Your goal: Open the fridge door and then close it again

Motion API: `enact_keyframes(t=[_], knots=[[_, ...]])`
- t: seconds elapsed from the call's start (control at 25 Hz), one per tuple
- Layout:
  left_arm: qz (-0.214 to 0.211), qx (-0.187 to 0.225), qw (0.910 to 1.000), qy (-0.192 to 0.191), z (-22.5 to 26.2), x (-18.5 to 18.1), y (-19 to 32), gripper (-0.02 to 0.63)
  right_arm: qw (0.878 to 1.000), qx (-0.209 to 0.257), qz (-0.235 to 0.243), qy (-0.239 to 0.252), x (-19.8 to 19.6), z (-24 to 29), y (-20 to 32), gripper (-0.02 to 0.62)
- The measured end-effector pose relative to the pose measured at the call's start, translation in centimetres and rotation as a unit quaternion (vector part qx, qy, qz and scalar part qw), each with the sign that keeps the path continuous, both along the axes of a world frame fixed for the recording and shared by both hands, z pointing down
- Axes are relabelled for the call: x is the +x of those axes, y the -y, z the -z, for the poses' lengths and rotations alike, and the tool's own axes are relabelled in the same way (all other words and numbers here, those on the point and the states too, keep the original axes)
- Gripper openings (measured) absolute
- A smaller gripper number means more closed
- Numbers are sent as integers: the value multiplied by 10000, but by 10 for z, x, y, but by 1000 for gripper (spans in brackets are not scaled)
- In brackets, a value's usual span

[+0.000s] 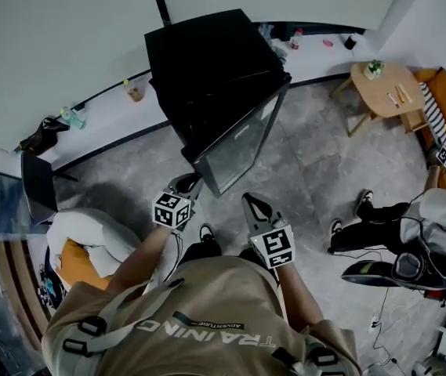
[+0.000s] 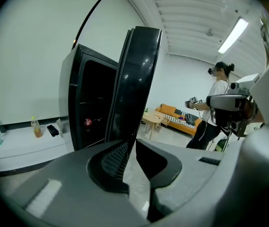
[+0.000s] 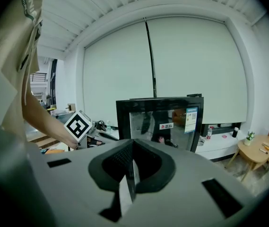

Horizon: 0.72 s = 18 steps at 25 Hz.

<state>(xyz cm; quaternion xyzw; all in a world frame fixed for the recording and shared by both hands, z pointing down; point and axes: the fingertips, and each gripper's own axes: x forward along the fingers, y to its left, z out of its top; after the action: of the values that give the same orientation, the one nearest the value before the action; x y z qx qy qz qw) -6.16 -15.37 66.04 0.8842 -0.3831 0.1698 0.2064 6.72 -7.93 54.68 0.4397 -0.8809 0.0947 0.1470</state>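
Left tongs [image 1: 188,183] narrow, holding nothing, just by open door [image 1: 242,141] of fridge [image 1: 207,61], mid frame. Right tongs [image 1: 252,204] closed up, empty. Seems done opening; next, push door shut.

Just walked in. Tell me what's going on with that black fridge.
A person stands at the black fridge with a gripper in each hand. Its glass door is swung partly open. The left gripper is right at the door's free edge, jaws close together; whether they actually pinch the door isn't clear. The right gripper is shut and empty, off the door, aimed at the glass. Whether the door is on its way out or back can't be told.
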Motion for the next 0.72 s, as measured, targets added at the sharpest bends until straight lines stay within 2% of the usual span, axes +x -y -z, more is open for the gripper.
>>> enact_keyframes(t=[0.32,0.72], knots=[[432,-21,9990,74,2,20,-19,44,9994,-44,326,61,32,-4,-8,5],[576,15,9981,199,1,51,-49,44,9983,28,570,113,62,-6,-27,5]])
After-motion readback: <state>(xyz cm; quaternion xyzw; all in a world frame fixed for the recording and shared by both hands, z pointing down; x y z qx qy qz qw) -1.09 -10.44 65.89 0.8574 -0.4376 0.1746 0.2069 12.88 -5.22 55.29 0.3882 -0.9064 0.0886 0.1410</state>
